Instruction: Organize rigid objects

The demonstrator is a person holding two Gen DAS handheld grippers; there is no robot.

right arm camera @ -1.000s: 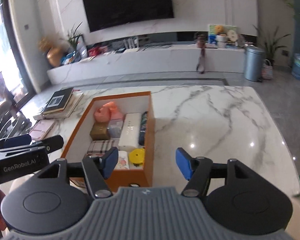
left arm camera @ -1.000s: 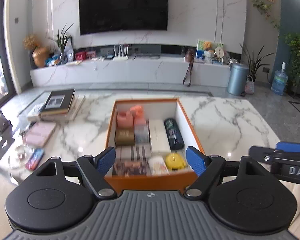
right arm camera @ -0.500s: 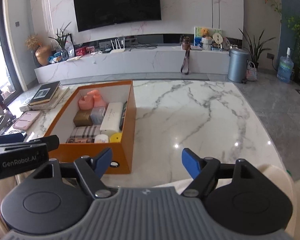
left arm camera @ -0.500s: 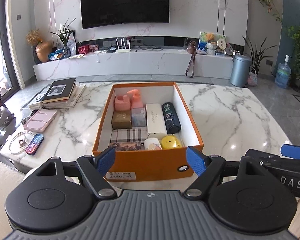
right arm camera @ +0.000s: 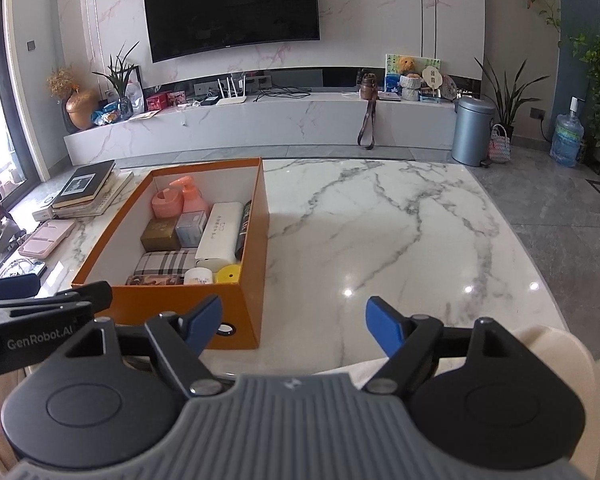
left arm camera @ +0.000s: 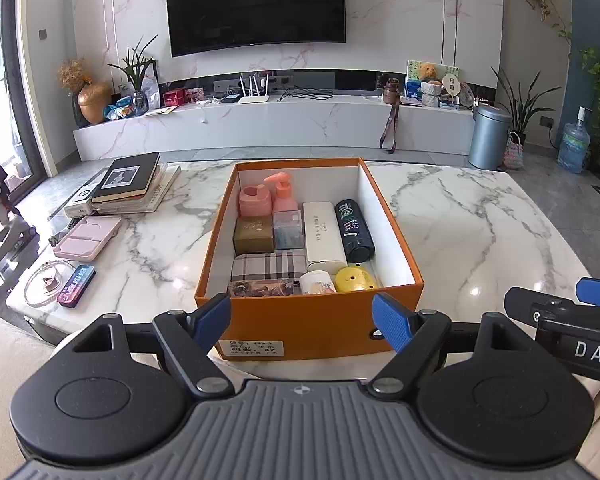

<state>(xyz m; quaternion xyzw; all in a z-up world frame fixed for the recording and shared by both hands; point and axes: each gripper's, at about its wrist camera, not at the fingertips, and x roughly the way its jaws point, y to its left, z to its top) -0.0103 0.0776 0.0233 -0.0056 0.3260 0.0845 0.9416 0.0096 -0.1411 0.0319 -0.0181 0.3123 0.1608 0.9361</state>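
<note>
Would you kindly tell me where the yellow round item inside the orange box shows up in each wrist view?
Left wrist view: the yellow round item sits at picture centre, in the orange box's near right corner.
Right wrist view: it lies left of centre, again in the near right corner.
Shared landmark: the white case just behind it in both.

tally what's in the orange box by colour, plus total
Pink: 2, holder and pump bottle
Brown: 1, box
Clear: 1, box
White: 2, case and jar
Black: 1, bottle
Plaid: 1, case
Floral: 1, case
Yellow: 1, round thing
Total: 10
</note>
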